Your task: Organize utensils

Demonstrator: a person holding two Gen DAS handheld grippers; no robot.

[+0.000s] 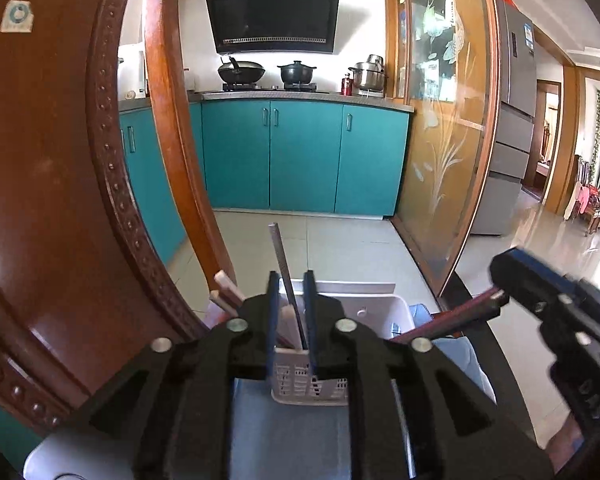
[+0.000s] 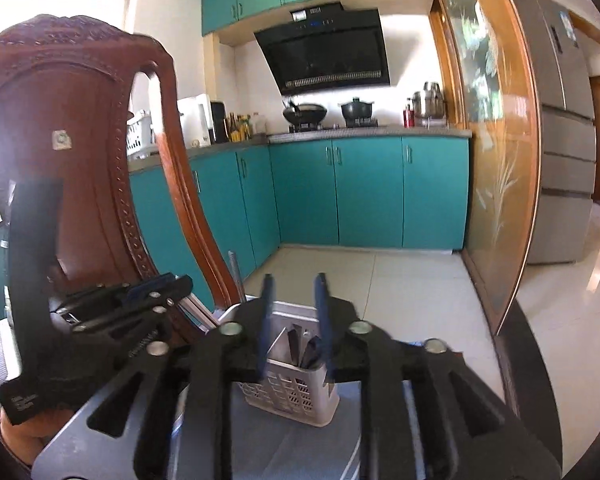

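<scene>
Left gripper (image 1: 291,276) slightly parted over the white utensil basket (image 1: 308,384), pads either side of a grey chopstick (image 1: 281,256) standing upright in it, apparently loosened so it drops in; more chopsticks (image 1: 226,292) leaning at the left. Right gripper (image 2: 293,280) somewhat open just above the same basket (image 2: 288,392); empty in its own view; red chopsticks (image 1: 452,318) near its tips, grip unclear.
</scene>
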